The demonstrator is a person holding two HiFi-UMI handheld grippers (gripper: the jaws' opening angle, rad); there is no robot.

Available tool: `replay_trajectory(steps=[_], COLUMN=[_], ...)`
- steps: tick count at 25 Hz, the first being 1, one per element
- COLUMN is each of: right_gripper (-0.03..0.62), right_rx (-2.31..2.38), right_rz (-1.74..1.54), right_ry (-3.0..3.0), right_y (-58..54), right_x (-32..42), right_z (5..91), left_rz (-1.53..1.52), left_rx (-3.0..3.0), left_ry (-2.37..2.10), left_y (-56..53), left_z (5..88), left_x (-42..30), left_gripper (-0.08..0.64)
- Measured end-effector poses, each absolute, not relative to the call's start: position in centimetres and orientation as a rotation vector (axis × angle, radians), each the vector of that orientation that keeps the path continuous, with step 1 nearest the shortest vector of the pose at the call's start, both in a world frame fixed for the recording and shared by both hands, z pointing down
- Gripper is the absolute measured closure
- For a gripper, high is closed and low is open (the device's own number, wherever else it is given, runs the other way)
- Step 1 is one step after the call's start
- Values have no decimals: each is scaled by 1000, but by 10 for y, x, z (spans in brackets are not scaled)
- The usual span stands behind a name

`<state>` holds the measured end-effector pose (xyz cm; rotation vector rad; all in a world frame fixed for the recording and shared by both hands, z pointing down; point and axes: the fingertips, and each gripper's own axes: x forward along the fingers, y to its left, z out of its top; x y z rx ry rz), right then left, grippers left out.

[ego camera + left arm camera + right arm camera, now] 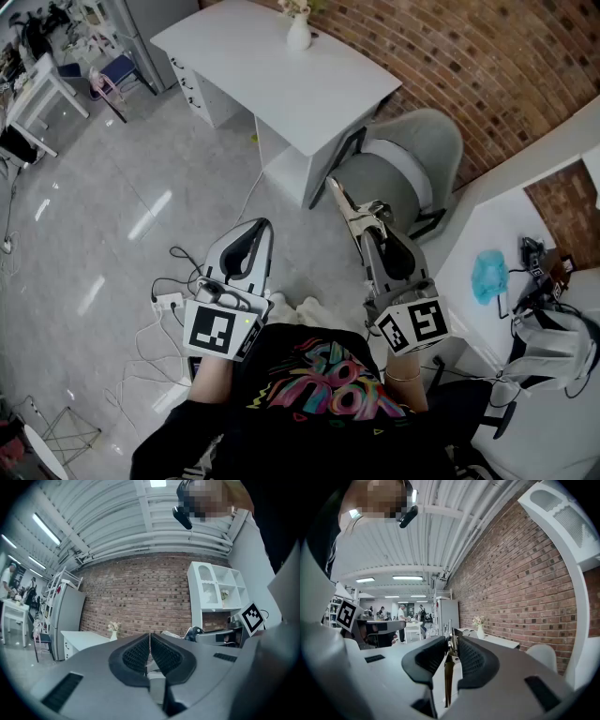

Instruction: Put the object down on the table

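Observation:
My right gripper (371,223) is held level in front of me, shut on a slim metal tool (349,208) that sticks out past the jaws toward the grey chair. In the right gripper view the tool (449,667) stands edge-on between the pads, with a small coil spring near its top; my right gripper (451,643) clamps it on both sides. My left gripper (248,246) hovers over the floor at the left, shut with nothing in it. In the left gripper view its pads (139,654) meet in a closed line. The white desk (309,89) lies ahead.
A white vase with flowers (298,31) stands on the desk's far side. A grey chair (405,169) sits tucked by the desk under the brick wall. A second white table (511,230) at the right carries a blue cloth (488,274) and gear. Cables and a power strip (169,302) lie on the floor.

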<state>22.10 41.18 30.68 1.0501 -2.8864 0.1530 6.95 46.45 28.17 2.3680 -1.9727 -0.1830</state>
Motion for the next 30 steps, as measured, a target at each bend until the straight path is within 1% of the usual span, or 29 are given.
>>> replay_trajectory(steps=[18, 23, 30], right_gripper=[486, 486, 486], right_rx=[922, 902, 924], right_rz=[194, 251, 287], right_ry=[-2946, -2936, -2897], right_y=[406, 383, 325], right_x=[253, 251, 227], right_z=[320, 328, 341], left_rz=[-175, -125, -175], left_rx=[2282, 2278, 2243], left_ry=[-2105, -2094, -2070], left_y=[472, 451, 388], left_z=[287, 299, 311], left_x=[101, 97, 69], left_gripper=[534, 534, 534])
